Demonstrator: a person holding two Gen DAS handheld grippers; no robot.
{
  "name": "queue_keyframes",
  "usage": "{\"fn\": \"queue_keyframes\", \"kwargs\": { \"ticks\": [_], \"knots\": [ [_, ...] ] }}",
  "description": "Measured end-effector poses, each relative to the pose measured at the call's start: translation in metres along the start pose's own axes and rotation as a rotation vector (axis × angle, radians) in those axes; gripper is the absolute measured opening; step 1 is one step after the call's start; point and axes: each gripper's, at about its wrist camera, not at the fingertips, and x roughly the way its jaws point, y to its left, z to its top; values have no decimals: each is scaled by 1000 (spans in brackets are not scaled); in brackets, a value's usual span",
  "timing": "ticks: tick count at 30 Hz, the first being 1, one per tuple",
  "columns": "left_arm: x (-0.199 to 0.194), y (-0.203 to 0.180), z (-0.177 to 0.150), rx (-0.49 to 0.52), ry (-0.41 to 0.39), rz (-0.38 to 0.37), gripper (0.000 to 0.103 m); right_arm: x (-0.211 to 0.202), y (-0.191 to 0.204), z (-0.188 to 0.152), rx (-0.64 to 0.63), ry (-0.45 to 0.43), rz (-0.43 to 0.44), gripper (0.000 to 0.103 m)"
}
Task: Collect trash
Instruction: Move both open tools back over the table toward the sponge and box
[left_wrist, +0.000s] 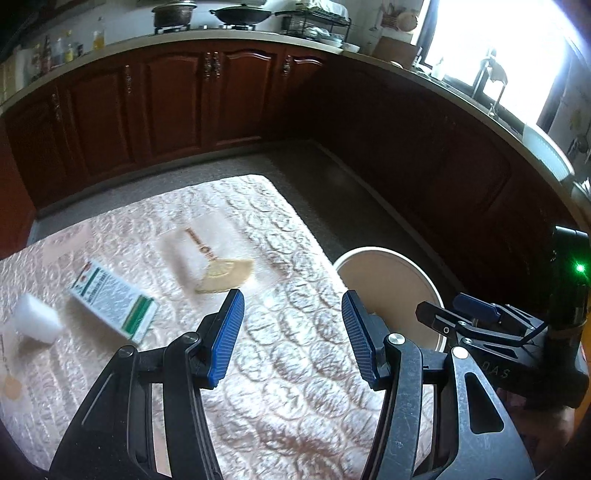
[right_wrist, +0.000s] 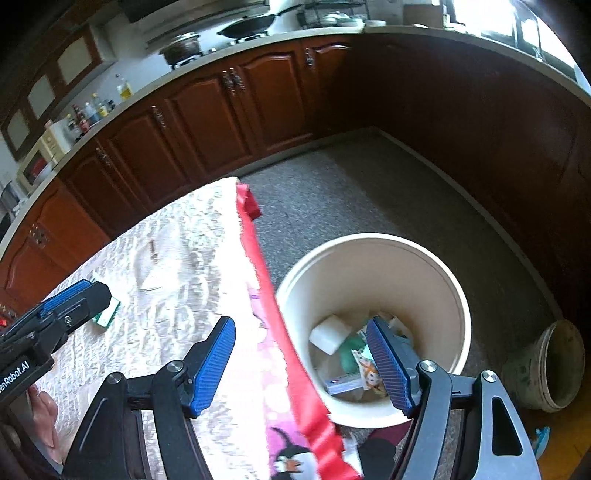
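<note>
Left wrist view: left claw hangs over the desk, which is covered in a pale patterned cloth. Its jaws stand part open with nothing between them. On the cloth to the left lie a white-and-green box and, beside it, a white foam block. A flat tan fan-shaped piece lies further back, near the middle of the cloth. All three are blurred, so print and detail can't be read. The cream bin stands on the floor off the desk's right edge, and the right claw's arm shows just in front of it at the frame's right side.

Right wrist view: right claw straddles the desk's edge. Left pad is over the cloth, right pad is over the mouth of the bin. Jaws wide apart, nothing held. Trash already in the bin: a white block, a green wrapper, a small flat box and a patterned packet. A red strip runs along the desk's edge between cloth and bin. The left claw enters at the left over the white-and-green box. A dirty bucket sits on the floor right of the bin.
</note>
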Motion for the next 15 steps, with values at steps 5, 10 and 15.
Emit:
{"fn": "queue_keyframes", "kwargs": {
  "ticks": [5,10,15],
  "knots": [
    [-16,21,-3,-42,-12,16,53,-1,24,0,-46,3,30,71],
    [-34,52,-10,-91,-21,58,53,2,58,2,-110,8,79,75],
    [-51,95,-19,-160,-21,111,53,9,91,1,-178,20,126,75]
  ]
}}
